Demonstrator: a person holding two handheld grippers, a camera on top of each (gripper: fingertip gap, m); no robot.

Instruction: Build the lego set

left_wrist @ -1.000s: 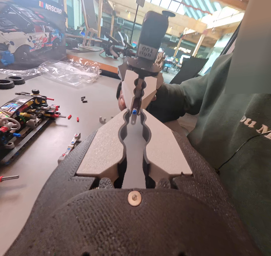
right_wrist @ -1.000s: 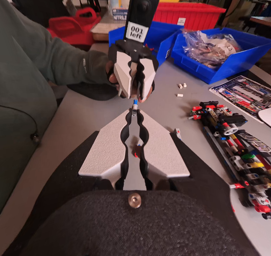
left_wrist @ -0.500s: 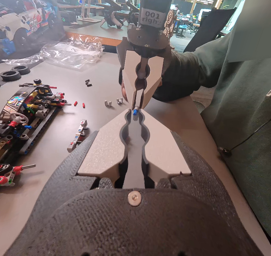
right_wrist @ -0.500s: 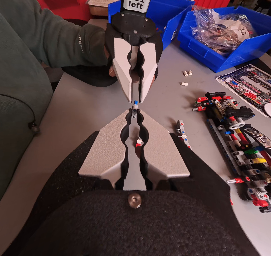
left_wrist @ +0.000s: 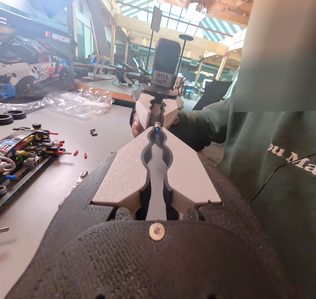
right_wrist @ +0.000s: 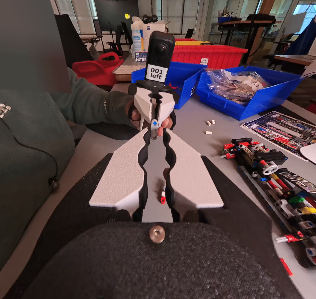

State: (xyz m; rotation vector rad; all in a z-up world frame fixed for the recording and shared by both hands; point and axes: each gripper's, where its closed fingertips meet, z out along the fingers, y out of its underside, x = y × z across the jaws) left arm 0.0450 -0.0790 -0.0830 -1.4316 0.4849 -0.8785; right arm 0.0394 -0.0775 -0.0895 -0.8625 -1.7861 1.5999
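Since half a second ago the right gripper (right_wrist: 155, 131) has let go of the grey lego beam (right_wrist: 153, 131), and its fingers now stand spread to either side of it, while the left gripper (left_wrist: 156, 130) has closed and pinches the beam by the end that carries a blue pin (right_wrist: 154, 123), in the air above the grey table (right_wrist: 196, 119). A person in a green sweatshirt (left_wrist: 273, 196) holds both tools; mosaic patches cover the upper body in both views. The set's box (left_wrist: 34, 60) at the far table edge is blurred and cut off by the frame. Two blue bins (right_wrist: 256, 102) sit beyond a printed instruction booklet (right_wrist: 282, 130); a red bin (right_wrist: 205, 54) behind them carries a small label too small to make out. The half-built lego car (right_wrist: 266, 167) lies beside the right gripper, its near end running out of frame. A clear plastic bag (left_wrist: 73, 101) and two black tyres (left_wrist: 10, 118) lie farther back. Each gripper's camera wears a white label (right_wrist: 156, 73). Three white pieces (right_wrist: 209, 125) and two red pins (left_wrist: 76, 152) lie loose. A small red-and-white piece (right_wrist: 163, 198) is partly hidden under the right gripper's fingers.
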